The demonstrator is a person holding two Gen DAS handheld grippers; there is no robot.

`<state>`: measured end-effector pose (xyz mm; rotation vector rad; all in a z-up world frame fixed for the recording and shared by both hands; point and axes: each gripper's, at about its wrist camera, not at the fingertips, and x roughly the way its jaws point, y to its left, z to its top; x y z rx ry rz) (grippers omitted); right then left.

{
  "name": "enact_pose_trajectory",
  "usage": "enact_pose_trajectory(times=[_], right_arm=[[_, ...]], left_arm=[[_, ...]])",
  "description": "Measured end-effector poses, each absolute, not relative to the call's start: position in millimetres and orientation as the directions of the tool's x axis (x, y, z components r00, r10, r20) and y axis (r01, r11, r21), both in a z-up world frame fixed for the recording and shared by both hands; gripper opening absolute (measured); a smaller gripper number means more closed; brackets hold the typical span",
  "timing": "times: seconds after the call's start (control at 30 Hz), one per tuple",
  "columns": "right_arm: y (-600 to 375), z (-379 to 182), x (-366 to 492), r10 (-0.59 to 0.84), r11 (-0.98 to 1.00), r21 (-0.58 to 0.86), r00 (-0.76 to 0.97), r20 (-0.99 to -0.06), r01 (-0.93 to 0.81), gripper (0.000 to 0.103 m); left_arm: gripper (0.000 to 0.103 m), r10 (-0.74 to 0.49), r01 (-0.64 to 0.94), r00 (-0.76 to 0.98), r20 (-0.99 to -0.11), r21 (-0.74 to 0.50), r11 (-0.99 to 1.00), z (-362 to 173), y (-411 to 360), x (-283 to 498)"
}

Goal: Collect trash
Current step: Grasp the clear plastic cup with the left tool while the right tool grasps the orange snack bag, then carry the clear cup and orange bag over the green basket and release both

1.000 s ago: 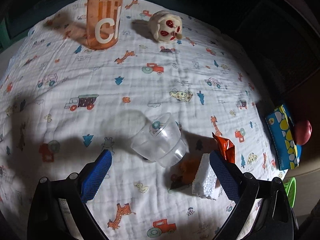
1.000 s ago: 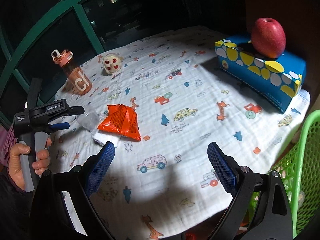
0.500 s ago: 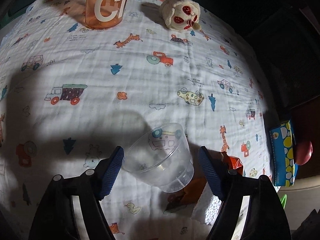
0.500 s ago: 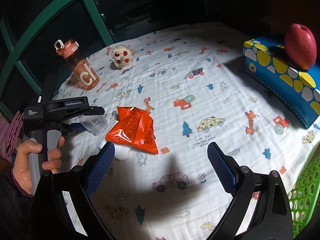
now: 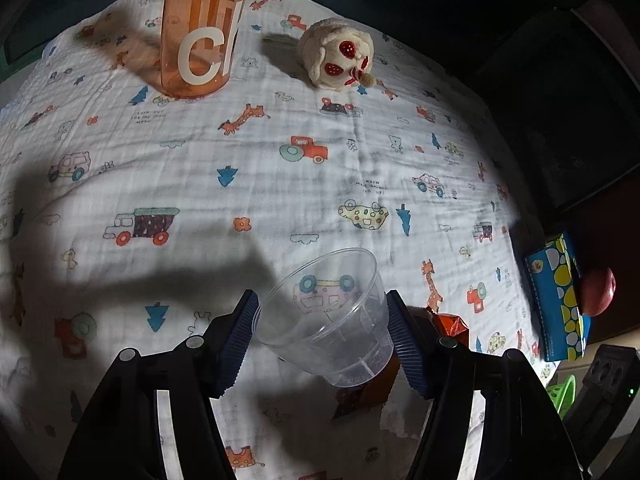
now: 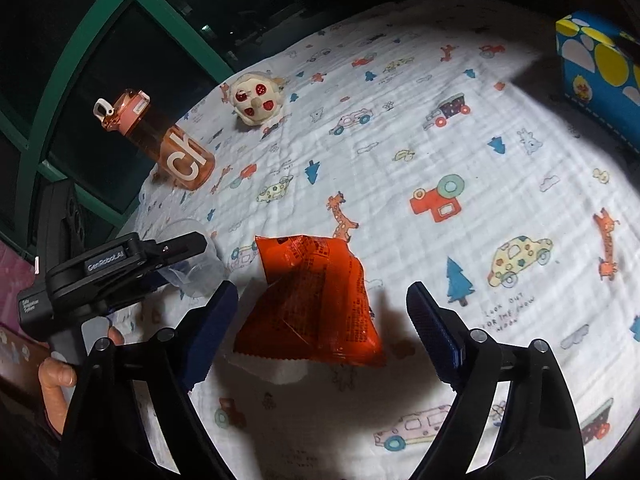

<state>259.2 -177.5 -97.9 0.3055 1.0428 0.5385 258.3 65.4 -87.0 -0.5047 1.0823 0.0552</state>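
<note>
A clear plastic cup (image 5: 328,320) lies on its side on the printed cloth. My left gripper (image 5: 322,336) is shut on it, with a blue pad against each side. The cup also shows in the right wrist view (image 6: 196,268) under the left gripper's body. An orange snack wrapper (image 6: 316,304) lies on a white foam piece (image 6: 276,372), just ahead of and between the fingers of my open right gripper (image 6: 320,320). In the left wrist view, only a corner of the wrapper (image 5: 450,326) shows behind the right finger.
An orange water bottle (image 6: 160,144) and a cream plush toy (image 6: 256,100) stand at the far side of the table. A blue tissue box (image 5: 558,304) with a red apple (image 5: 598,290) sits at the right. A green basket (image 5: 562,392) is beyond the table edge.
My left gripper closed in around the cup until its pads touched the sides. My right gripper moved forward and down over the orange wrapper, still open.
</note>
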Motion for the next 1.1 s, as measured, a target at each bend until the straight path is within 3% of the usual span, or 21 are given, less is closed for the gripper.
enact_pose_trajectory(times=[0.5,1.1], right_arm=[[-165,-120,264,0.586,0.81,0.526,0.322,-0.744,-0.259,0.065],[-238,-74,196,0.51,0.859,0.452,0.481,-0.712,-0.241,0.064]], left_arm=[[0.063,-0.187,-0.275,0.492,-0.85,-0.356,0.893,-79,71,250],[0.063,-0.257,-0.096,0.514,-0.818,-0.353,0.931,-43,-8,225]])
